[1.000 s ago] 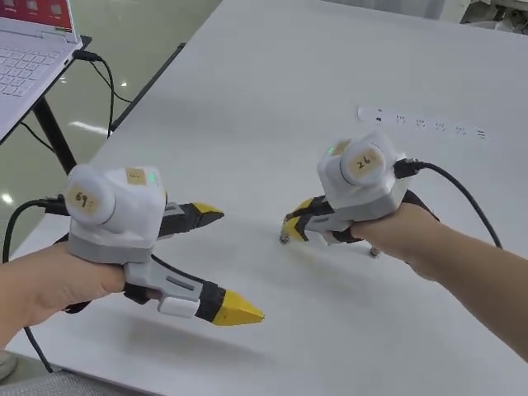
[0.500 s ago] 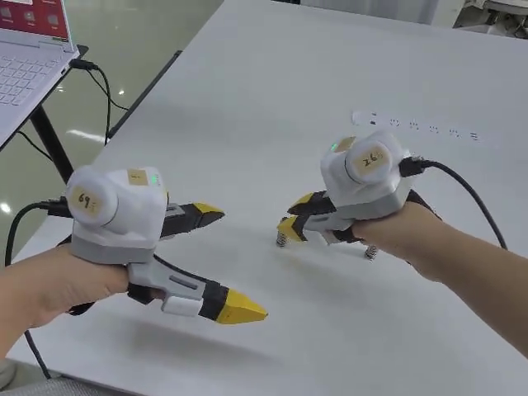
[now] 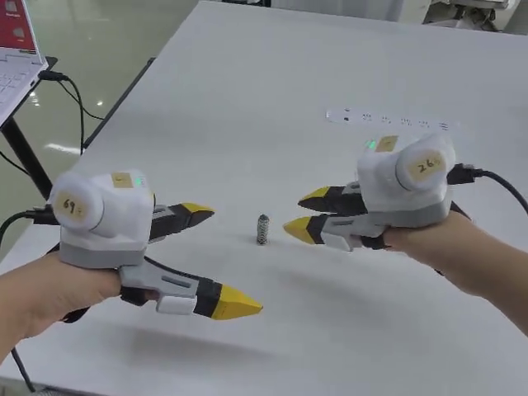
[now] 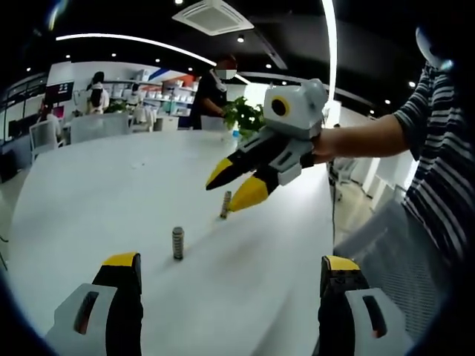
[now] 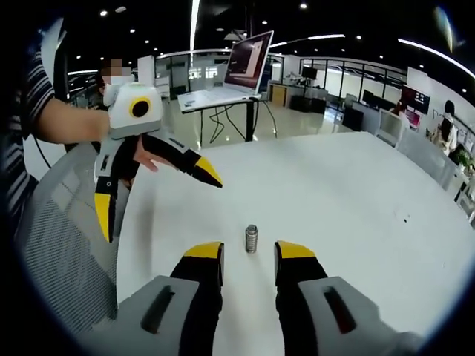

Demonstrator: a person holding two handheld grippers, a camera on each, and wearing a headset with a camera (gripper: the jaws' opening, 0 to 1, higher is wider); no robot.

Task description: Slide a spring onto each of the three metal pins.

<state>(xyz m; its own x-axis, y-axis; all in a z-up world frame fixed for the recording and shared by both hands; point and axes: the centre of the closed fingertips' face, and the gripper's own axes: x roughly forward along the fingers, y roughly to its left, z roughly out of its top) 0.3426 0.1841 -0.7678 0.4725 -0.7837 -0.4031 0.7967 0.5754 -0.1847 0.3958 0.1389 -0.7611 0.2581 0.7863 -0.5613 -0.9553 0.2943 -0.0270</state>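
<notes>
Left the sprung pin (image 3: 262,229) standing upright on the bare white bench (image 3: 247,99), between the two tools and touching neither. Held the right hand-held gripper (image 3: 304,214) low and level, yellow tips aimed at the pin from just beside it, jaws partly apart with nothing between them. Apparently lining up on the pin rather than gripping it. Held the left hand-held gripper (image 3: 221,258) nearer the bench edge, jaws spread wide and empty, angled in from the other side. Probably parked out of the way, yet close enough to steady the pin if needed.

Read from the head view the coil wound round the pin, and a power strip (image 3: 396,122) lying flat well beyond. Got the alignment from the right gripper view: sprung pin (image 5: 251,238) dead ahead, centred just past the gap of the jaws, with the left hand-held gripper (image 5: 157,194) gaping beyond it and a laptop (image 5: 237,67) on a stand farther back.

Picked up in the left gripper view a second pin (image 4: 225,205), slim and slightly tilted, near the lower tip of the right hand-held gripper (image 4: 236,185) and apart from the sprung pin (image 4: 178,242). Could not tell whether it touched that tip or carried a spring. Judged it masked from the head camera by the right tool. Could not judge from these views how many pins were finished.
</notes>
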